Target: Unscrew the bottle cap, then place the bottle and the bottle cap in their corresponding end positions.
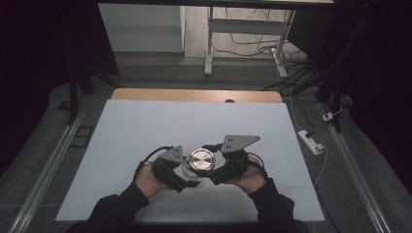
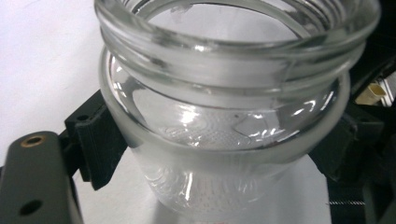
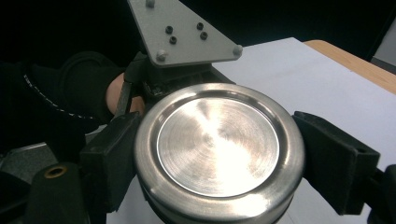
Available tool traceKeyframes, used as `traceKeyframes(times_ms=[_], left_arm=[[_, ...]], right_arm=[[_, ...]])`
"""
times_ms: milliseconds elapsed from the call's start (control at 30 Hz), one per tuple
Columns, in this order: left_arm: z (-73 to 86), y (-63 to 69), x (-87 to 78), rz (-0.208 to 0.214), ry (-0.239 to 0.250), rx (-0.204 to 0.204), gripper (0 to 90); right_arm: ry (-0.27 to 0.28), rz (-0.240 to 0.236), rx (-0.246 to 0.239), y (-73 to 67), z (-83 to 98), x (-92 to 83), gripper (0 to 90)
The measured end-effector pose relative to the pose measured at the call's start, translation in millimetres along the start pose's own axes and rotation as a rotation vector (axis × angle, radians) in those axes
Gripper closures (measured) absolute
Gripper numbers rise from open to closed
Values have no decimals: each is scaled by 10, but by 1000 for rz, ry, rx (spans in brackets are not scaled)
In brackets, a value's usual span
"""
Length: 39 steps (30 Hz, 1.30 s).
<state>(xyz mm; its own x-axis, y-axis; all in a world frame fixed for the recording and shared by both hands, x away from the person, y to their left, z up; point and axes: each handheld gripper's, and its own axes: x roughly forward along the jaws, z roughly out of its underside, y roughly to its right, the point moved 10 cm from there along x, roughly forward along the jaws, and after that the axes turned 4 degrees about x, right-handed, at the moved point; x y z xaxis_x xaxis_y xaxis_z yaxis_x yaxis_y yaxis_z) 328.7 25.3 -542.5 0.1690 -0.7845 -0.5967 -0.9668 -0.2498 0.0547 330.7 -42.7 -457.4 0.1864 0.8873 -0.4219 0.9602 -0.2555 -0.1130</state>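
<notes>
Left gripper view looks along the left gripper, and its two black jaws squeeze the sides of a glass jar. The jaws are closed on the jar just under its neck, one on each side. The jar looks empty inside. You can see the screw rings around its open mouth, and no lid sits on it from this side.

Right gripper view shows the right gripper pinching a round shiny metal lid. One black jaw presses on each side of the lid's rim, so it is held tight. Behind it sits the grey plate of the other gripper and a hand in a dark sleeve.

From the high view, both grippers meet close together near the front of the white table. The lid sits right between them, above where the jar is held.

It looks like the lid is either just going on or just coming off. I cannot tell which. Twisting it is the part left to do.
</notes>
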Motion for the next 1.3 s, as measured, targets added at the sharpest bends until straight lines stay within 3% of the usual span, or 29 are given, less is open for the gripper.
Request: traceKeyframes(times_ms=[333,1300], left_arm=[[45,-153,-17,-61,-2,-34,158],[29,-424,-60,-152,18,-84,158]], right_arm=[[-1,33,18,8,4,-19,183],[-11,72,35,-75,74,-62,183]])
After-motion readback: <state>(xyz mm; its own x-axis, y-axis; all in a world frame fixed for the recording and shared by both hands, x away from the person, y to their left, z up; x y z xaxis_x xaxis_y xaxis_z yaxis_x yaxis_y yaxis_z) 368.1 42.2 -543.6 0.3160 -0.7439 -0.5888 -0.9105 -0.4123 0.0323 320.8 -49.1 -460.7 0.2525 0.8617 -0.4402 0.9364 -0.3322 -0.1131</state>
